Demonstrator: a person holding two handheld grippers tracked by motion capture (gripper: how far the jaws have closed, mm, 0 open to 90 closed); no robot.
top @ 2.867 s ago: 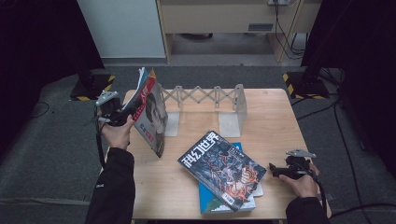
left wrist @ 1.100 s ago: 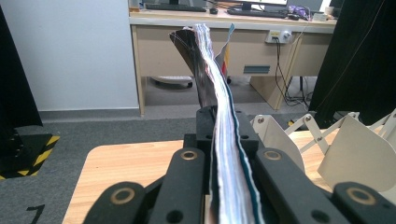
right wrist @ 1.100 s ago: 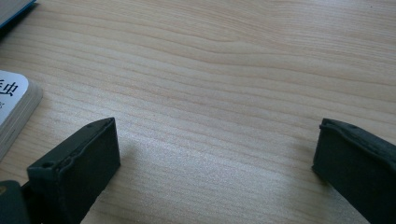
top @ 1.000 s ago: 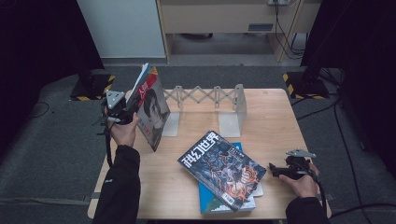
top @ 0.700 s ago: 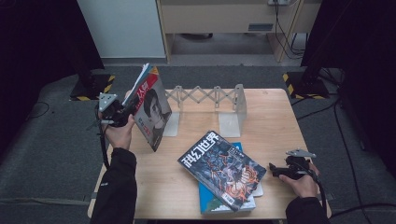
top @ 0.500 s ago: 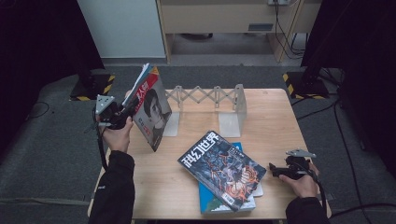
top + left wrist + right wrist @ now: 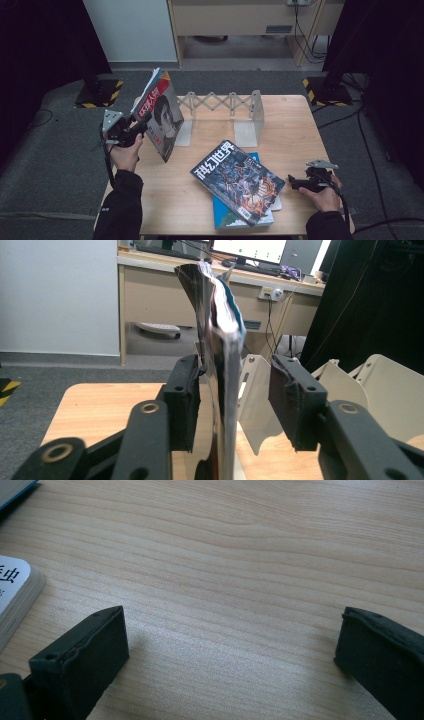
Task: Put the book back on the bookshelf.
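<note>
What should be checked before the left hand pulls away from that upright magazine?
1. Left tool let go: ok; its jaws have just been opening, and the magazine stands between them, with a gap on the right side.
2. Left pad clear of the magazine: cannot tell.
3. Magazine against the rack: ok; it leans at the rack's left end.
4. Magazine will stand alone: cannot tell; it tilts.
5. Right tool free: ok; open over bare table.
6. Stack waiting: ok; lies flat.

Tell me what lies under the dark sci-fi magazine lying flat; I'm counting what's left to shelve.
Under the dark sci-fi magazine lies a blue-covered book and a white edge; anything further beneath is covered.
</note>
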